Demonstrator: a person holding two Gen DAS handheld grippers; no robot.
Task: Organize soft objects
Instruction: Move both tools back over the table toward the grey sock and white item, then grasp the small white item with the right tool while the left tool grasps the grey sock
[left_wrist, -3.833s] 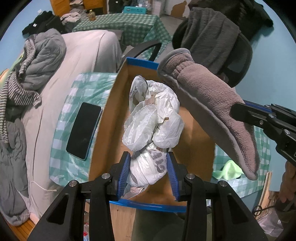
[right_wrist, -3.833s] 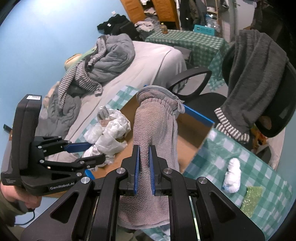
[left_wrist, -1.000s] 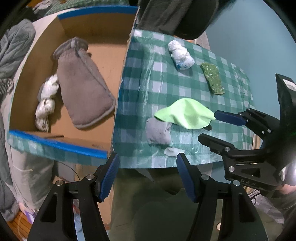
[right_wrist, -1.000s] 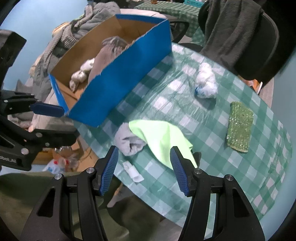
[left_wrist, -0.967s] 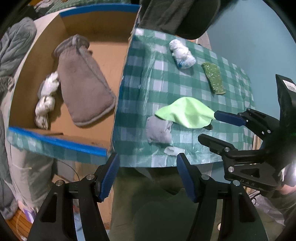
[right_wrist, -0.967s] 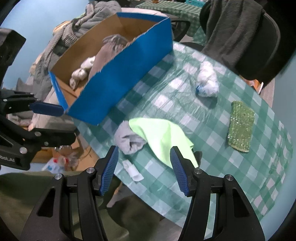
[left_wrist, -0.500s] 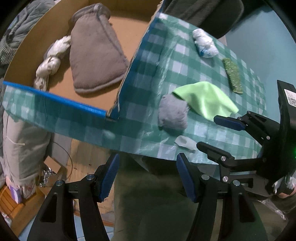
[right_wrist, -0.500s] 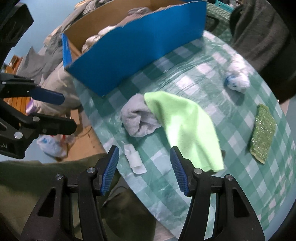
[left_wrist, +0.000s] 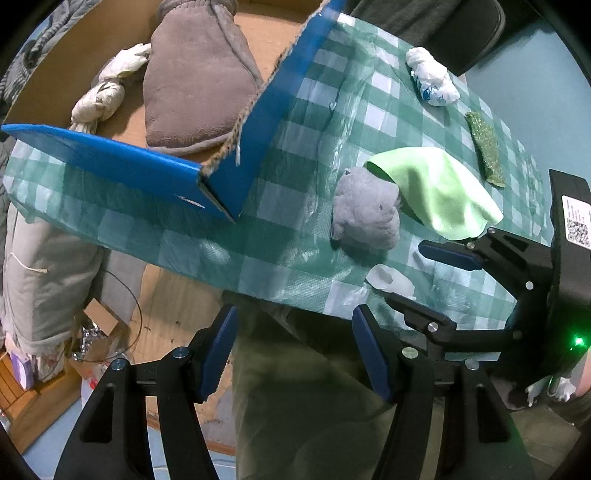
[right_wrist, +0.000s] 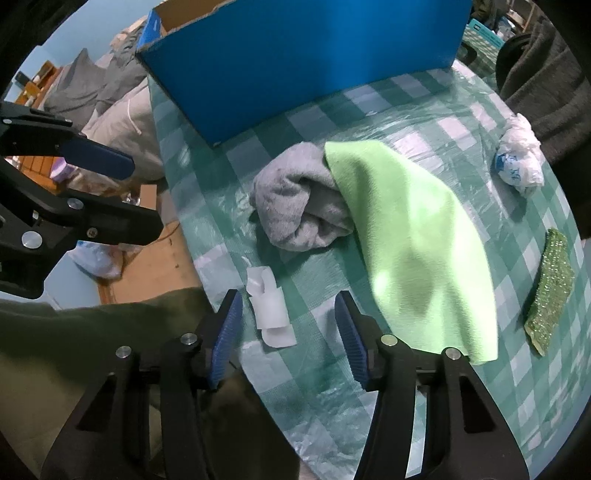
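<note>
A crumpled grey cloth (right_wrist: 303, 199) lies on the checked table with a lime green cloth (right_wrist: 413, 236) draped over its right side. In front of them sits a small white paper scrap (right_wrist: 271, 310). My right gripper (right_wrist: 290, 332) hangs low over that scrap with its jaws closing; the scrap shows in the gap, untouched by the pads. My left gripper (left_wrist: 293, 347) stands open and empty past the table's front edge, over olive trousers. The blue box (left_wrist: 258, 122) holds a grey mitten (left_wrist: 195, 81) and a knotted white bag (left_wrist: 99, 99).
A white bag bundle (right_wrist: 517, 162) and a green glittery sponge (right_wrist: 550, 291) lie at the table's right side. The checked tablecloth (left_wrist: 258, 236) hangs over the front edge. A dark chair stands behind the table, and bedding and floor clutter lie to the left.
Both grippers have sunk toward the table's front edge and rolled. The cloths now look larger and closer. The right jaws have narrowed a little.
</note>
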